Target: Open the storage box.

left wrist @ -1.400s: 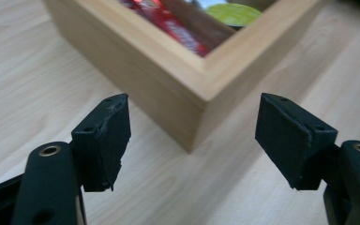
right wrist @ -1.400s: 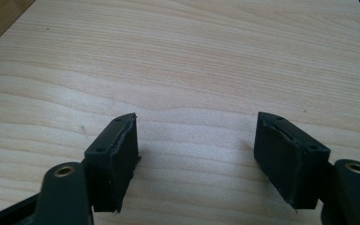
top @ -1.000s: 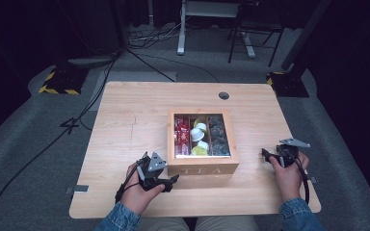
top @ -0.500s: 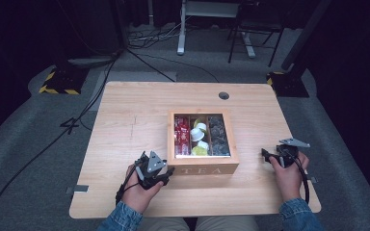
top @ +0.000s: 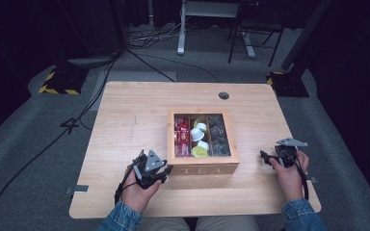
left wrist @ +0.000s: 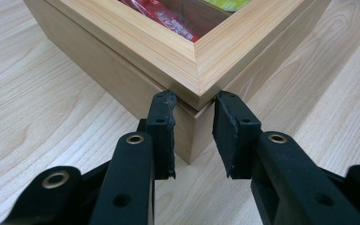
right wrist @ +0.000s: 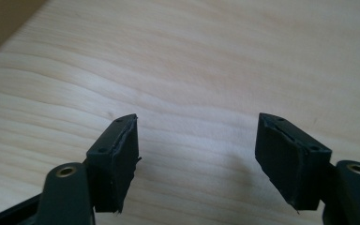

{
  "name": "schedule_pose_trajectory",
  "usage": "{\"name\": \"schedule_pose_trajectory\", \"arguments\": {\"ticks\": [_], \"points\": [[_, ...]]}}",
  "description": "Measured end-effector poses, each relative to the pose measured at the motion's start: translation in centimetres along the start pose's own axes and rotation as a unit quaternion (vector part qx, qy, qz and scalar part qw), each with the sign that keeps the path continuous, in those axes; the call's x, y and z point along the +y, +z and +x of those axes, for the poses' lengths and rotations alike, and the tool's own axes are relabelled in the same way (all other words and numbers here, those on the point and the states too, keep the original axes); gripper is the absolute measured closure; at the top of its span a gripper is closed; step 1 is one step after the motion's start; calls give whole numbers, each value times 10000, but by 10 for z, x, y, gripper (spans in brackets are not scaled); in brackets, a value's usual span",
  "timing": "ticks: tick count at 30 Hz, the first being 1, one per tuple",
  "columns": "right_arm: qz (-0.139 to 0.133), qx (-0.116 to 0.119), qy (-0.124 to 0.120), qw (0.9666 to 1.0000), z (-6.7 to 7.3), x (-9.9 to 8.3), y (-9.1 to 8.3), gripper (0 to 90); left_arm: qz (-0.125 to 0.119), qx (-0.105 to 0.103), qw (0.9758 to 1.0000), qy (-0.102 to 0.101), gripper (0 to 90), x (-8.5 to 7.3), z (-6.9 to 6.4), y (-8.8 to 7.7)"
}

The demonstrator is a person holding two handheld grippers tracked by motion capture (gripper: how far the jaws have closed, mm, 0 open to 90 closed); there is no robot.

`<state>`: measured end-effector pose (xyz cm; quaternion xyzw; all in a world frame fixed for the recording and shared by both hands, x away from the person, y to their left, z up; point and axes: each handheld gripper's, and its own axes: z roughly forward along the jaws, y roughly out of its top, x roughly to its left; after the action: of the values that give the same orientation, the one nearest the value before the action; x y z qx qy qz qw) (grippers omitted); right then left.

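Note:
A wooden tea box (top: 202,169) marked TEA stands in the middle of the table, its lid down and its contents showing through the lid's window. Red packets (top: 181,137), white and yellow capsules (top: 200,139) and dark packets (top: 218,134) fill its three compartments. My left gripper (top: 166,171) is at the box's front left corner. In the left gripper view the jaws of that gripper (left wrist: 195,97) stand narrowly open, one on each side of the lid's corner (left wrist: 198,70). My right gripper (top: 265,157) rests right of the box, wide open (right wrist: 198,119) over bare wood.
The light wooden table (top: 135,110) has a round cable hole (top: 224,95) at the back right. Cables and a yellow-striped base (top: 57,84) lie on the grey floor beyond. Desk legs (top: 180,29) stand further back.
My left gripper has shifted slightly right, up to the box's front left corner. The right gripper has stayed put.

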<state>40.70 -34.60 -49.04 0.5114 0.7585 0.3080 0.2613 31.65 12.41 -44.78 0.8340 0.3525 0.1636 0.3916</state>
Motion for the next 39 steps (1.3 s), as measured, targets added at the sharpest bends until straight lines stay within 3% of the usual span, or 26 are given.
{"name": "schedule_pose_trajectory", "arguments": {"ticks": [2,3,4,5,6,7,10,11,12,13,14,16,17,20,21,23,28,29,32,39], "points": [[-158,71,-135,9998,4,4,-8,309,12,5,10000,7,686,0,0,0],[-308,392,-181,9986,10,10,-20,308,15,1,10000,23,685,1,0,0],[-308,392,-181,9986,10,10,-20,308,15,1,10000,23,686,1,0,0],[-399,693,-191,9966,16,14,-30,300,20,6,10000,23,685,2,0,0],[-399,693,-191,9966,16,14,-30,300,20,6,10000,23,685,2,0,0],[-556,965,-296,9933,23,18,-39,292,26,21,10000,28,685,2,0,0],[-769,1296,-475,9874,35,25,-52,275,9,-10,10000,19,683,3,1,0],[-769,1296,-475,9874,35,25,-52,275,9,-10,10000,19,682,3,1,0],[-859,1459,-490,9843,40,27,-57,271,8,3,10000,20,682,3,1,0],[-964,1694,-561,9792,47,31,-63,257,-4,-21,10000,16,680,3,1,0],[-964,1694,-561,9792,47,31,-63,257,-4,-21,10000,16,680,3,1,0],[-877,1976,-761,9734,60,35,-67,228,-25,-9,10000,13,678,4,1,0],[-877,1976,-761,9734,60,35,-67,228,-25,-9,10000,13,677,4,1,0],[-822,2236,-868,9673,72,37,-69,223,-25,-16,10000,-5,674,4,1,0],[-802,2358,-964,9637,80,38,-68,217,-25,-14,10000,-1,672,4,1,0],[-780,2412,-1037,9618,86,38,-67,216,-27,-10,10000,-1,672,4,1,0],[-755,2453,-1084,9604,95,37,-61,216,-28,-5,10000,4,672,4,1,0],[-682,2502,-969,9609,96,36,-56,219,-34,-1,10000,11,672,4,1,0],[-611,2472,-941,9624,99,35,-51,245,-112,18,9999,-23,672,5,0,0],[-598,2367,-1080,9637,105,35,-46,298,-138,48,9999,3,672,5,0,-1]]}}
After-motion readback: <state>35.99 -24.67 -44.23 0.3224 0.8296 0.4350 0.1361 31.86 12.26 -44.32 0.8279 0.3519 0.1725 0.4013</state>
